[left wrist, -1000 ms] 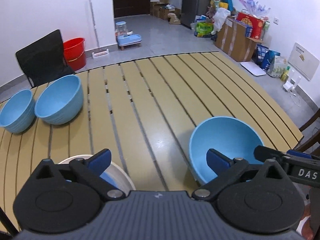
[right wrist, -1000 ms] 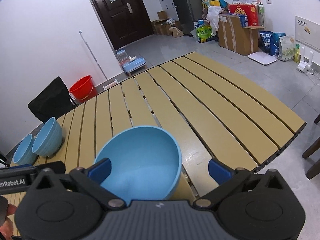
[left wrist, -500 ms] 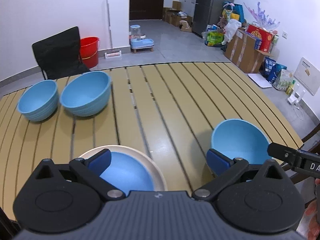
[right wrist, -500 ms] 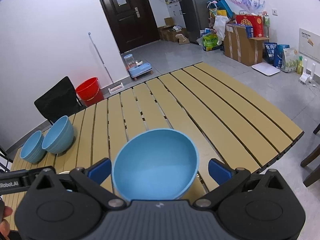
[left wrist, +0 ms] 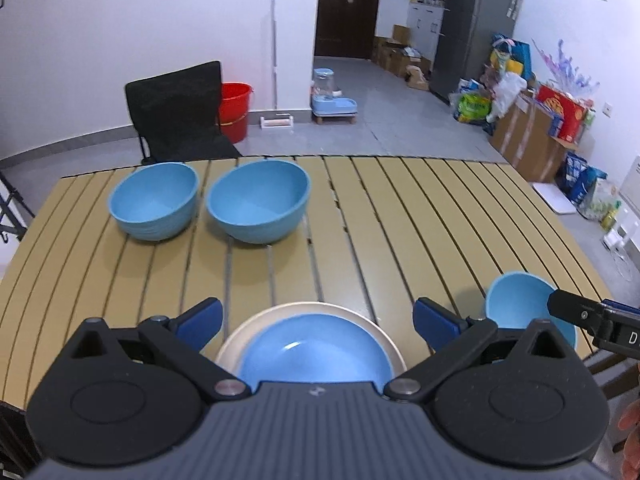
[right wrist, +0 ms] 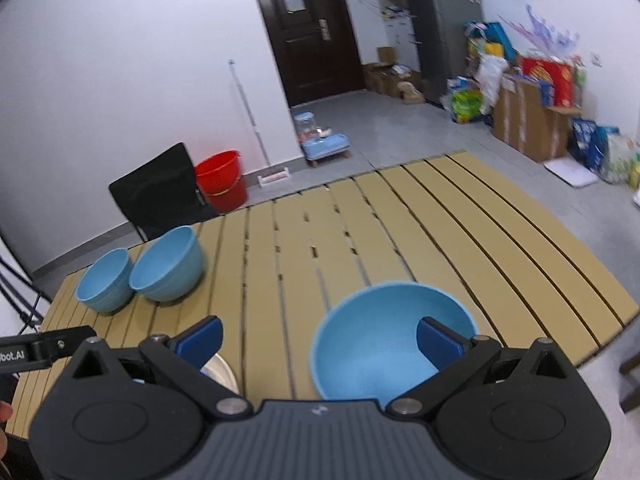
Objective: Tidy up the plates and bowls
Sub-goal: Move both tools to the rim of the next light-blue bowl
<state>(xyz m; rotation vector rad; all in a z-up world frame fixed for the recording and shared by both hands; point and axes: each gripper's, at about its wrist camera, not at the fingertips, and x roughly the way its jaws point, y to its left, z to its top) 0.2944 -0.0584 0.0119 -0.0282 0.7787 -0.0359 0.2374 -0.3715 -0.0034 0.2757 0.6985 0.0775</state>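
Slatted worktop [left wrist: 400,216]: our jaws gape wide, left over stacked plates [left wrist: 316,356], right at a bowl [right wrist: 384,340] at 1 o'clock; light, rigid, slick — we'd pinch its rim.

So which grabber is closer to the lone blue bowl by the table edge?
Right. The right gripper hovers at the lone blue bowl, one finger over its inside. The left gripper sits off to its side, over the plates.
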